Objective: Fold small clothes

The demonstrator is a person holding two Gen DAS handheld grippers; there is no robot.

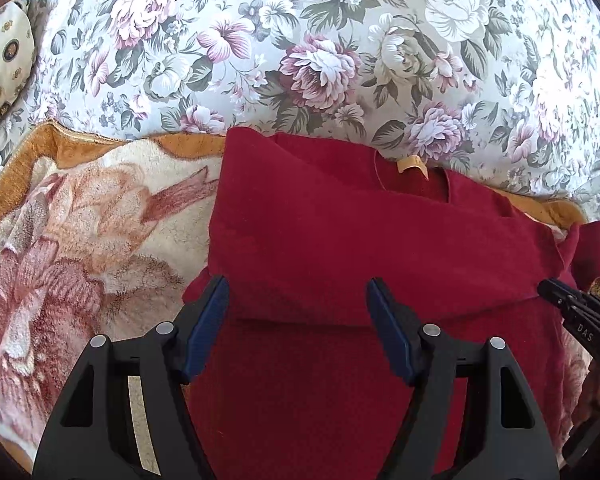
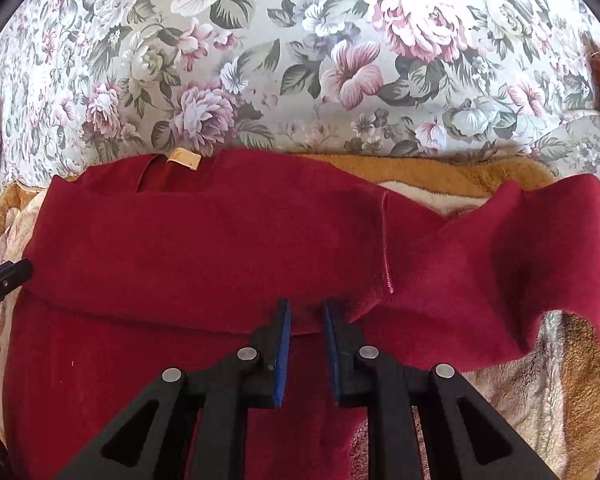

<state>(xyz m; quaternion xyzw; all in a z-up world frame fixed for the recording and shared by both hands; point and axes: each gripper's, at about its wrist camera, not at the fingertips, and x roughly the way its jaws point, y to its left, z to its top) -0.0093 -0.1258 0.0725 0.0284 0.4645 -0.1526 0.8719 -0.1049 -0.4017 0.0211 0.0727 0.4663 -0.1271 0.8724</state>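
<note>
— Why is the red garment (image 1: 380, 240) lying like that, one part doubled over the other?

— Looks to me like a fold was made across it: the upper part with the neck label (image 2: 184, 159) lies over the lower, and the doubled edge runs right in front of both sets of tongs. It's spread on a plush blanket (image 1: 80, 232) over the floral bedspread (image 1: 300, 40), so it has a soft, flat bed to be pressed on.

— And the sleeve (image 2: 500, 248) off to the right?

— That one sprawls out onto the blanket, not tucked in yet. I'd guess it goes next.

— What are the tongs doing?

— The left tongs (image 1: 298, 292) stand wide, nothing between them, tilted steeply down over the fold's left end. The right tongs (image 2: 306, 308) are nearly together, a narrow gap, no cloth pinched that I can see, pointing down at the fold edge near the sleeve seam.
</note>
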